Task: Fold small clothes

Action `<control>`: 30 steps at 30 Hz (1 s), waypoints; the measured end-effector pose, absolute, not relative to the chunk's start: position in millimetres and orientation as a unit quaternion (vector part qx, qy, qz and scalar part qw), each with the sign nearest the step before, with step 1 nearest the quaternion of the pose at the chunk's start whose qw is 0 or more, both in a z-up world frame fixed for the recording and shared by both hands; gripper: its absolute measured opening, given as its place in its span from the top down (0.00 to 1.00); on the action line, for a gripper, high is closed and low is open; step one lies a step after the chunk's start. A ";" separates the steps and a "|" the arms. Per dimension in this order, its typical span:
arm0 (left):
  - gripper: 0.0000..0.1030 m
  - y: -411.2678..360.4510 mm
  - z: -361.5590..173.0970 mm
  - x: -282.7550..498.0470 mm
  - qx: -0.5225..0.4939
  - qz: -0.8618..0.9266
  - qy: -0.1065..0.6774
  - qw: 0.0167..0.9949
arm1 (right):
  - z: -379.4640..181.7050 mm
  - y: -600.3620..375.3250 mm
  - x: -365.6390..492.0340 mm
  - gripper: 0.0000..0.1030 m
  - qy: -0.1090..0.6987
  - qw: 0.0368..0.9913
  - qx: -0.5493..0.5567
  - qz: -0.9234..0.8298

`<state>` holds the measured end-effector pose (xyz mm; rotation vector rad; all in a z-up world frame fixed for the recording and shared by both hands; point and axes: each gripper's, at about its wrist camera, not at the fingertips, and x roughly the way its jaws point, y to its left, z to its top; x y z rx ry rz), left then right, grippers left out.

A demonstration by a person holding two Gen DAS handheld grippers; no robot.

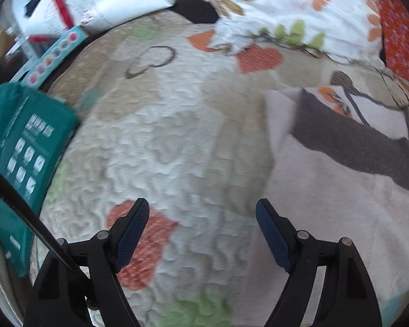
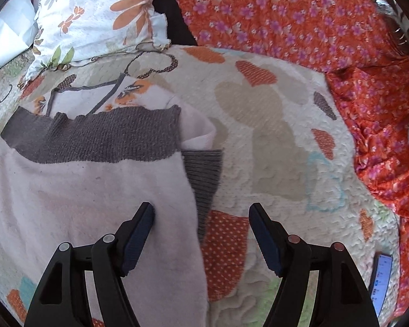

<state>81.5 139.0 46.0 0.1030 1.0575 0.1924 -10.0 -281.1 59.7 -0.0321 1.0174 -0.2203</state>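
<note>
A small pale pink garment point(image 2: 95, 190) with a grey knit band point(image 2: 101, 139) and a grey ribbed cuff point(image 2: 204, 171) lies flat on the quilted heart-print bedspread point(image 2: 272, 136). My right gripper point(image 2: 201, 206) stands open above the garment's right edge. Its left finger is over the pink cloth and its right finger over the bedspread, with nothing pinched. My left gripper point(image 1: 202, 203) is open over bare bedspread point(image 1: 163, 136), its jaws empty. In the left wrist view the garment point(image 1: 327, 204) lies just to the right, with its grey band point(image 1: 354, 141) across it.
A floral pillow point(image 2: 95, 19) lies at the head of the bedspread, beside an orange flowered cloth point(image 2: 286, 19). A phone point(image 2: 381, 278) rests at the right edge. A green package point(image 1: 21, 150), a dotted box point(image 1: 54, 54) and a white printed bag point(image 1: 95, 2) crowd the left side.
</note>
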 end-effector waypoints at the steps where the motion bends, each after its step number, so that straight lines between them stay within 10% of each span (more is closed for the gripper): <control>1: 0.22 143.0 47.6 79.5 0.041 0.094 0.502 0.859 | 61.1 -282.1 -12.8 0.26 0.484 0.868 -0.012 -0.107; 30: 0.22 145.4 86.1 41.9 0.012 0.074 0.442 0.894 | 50.5 -131.8 -75.5 0.26 0.430 0.898 -0.056 0.072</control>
